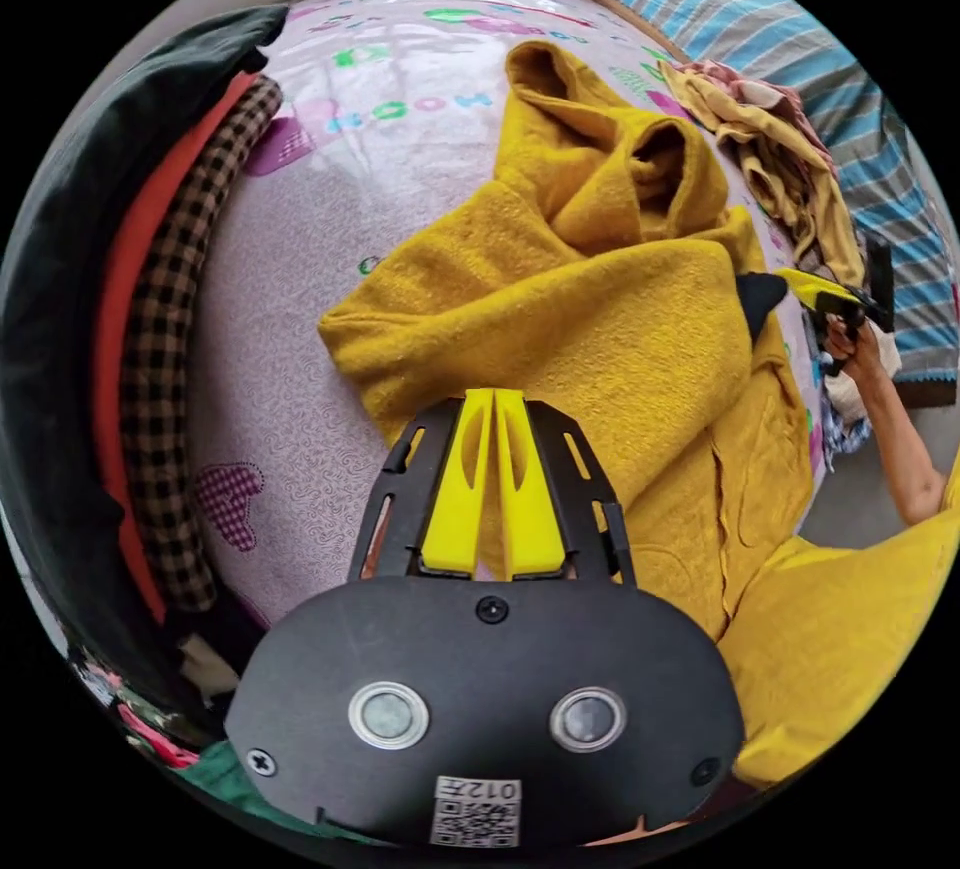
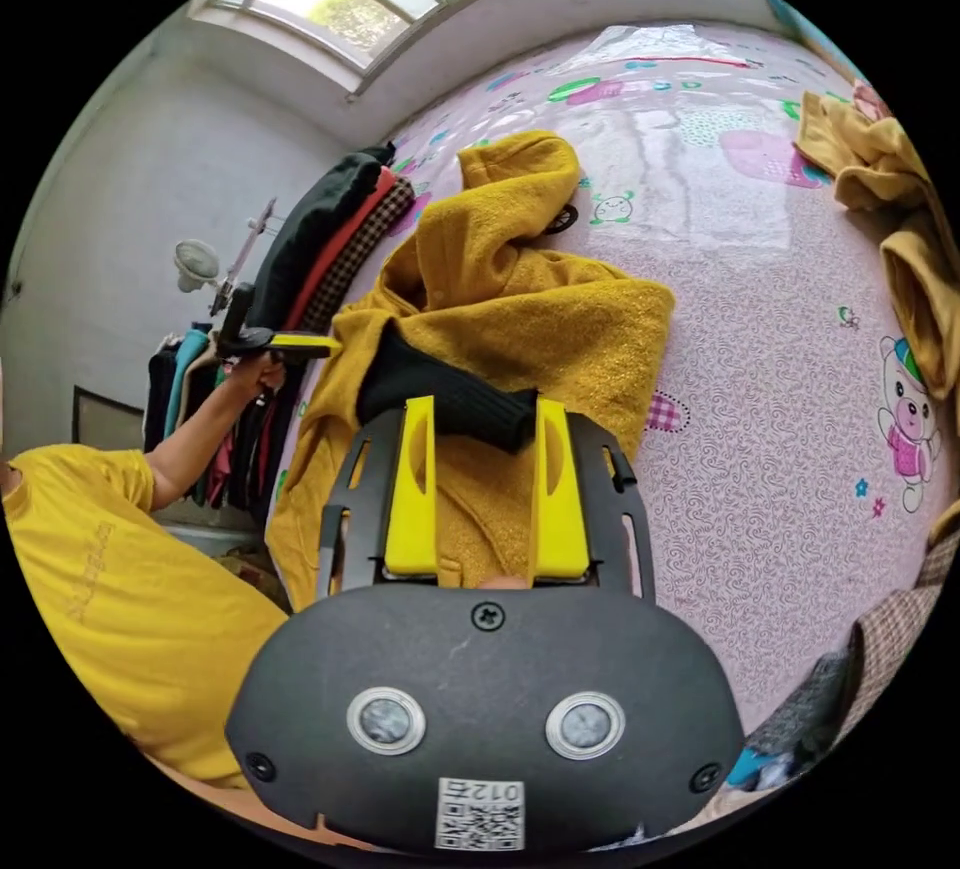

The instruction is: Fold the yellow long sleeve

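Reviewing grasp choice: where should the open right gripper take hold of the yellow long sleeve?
Probably the black cuff of the yellow long sleeve: it lies between the open right gripper jaws, a narrow band lying on top, approachable straight ahead from the person's side.

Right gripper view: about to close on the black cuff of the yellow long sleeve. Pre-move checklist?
1. Right gripper open: ok, jaws stand apart.
2. Black cuff lined up: ok, it lies at the jaw tips; whether it sits deep enough, cannot tell.
3. Left gripper ready to grasp: not ok, jaws shut.
4. Yellow long sleeve flat: not ok, bunched in a heap.
5. Pink sheet has room to spread: ok, bare beside the garment.
6. Tan garment apart from it: ok.
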Tool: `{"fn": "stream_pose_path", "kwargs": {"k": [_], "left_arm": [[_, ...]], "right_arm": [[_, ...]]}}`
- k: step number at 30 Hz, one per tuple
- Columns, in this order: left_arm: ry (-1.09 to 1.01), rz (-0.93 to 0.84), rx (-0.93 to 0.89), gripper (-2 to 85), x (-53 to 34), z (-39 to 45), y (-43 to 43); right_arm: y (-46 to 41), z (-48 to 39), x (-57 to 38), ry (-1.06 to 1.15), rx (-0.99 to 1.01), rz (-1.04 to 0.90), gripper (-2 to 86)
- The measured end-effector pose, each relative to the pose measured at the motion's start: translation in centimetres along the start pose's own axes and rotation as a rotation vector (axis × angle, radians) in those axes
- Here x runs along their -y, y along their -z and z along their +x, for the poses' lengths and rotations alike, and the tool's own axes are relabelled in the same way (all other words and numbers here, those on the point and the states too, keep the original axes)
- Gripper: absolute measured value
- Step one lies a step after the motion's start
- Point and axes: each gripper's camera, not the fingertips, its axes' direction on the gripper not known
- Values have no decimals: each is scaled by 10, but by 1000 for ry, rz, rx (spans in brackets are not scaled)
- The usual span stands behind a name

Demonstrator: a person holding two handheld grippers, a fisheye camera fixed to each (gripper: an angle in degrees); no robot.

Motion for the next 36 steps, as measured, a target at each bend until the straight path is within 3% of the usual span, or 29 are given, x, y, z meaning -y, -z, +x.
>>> {"fn": "stream_pose_path", "kwargs": {"k": [6, 12, 18, 20, 23, 26, 28, 31, 34, 36], "left_arm": [[115, 4, 13, 5, 3, -10, -10], [114, -47, 111, 4, 9, -4, -17], [143, -64, 58, 4, 10, -17, -22], [136, -66, 66, 4, 9, -17, -24], [97, -81, 98, 4, 6, -10, -24], [77, -35, 194, 3, -6, -3, -2], [64, 51, 186, 3, -29, 3, 27], [58, 86, 48, 3, -65, 13, 38], [27, -12, -60, 4, -97, 30, 11], [22, -72, -32, 4, -116, 39, -10]], "right_arm": [[-11, -1, 3, 88, -36, -74, 140], [-5, -5, 23, 46, -49, -102, 43], [30, 27, 26, -303, 313, -129, 23], [30, 45, 20, -465, 236, -81, 20], [12, 53, 10, -565, -60, -199, 16], [29, 14, 1, -437, -226, -16, 11], [28, -38, -1, -176, -242, 88, 9], [-3, -86, 0, 69, -291, 22, 6], [-41, -95, -2, 73, -360, -84, 4], [-59, -90, -5, 43, -398, -153, 2]]}}
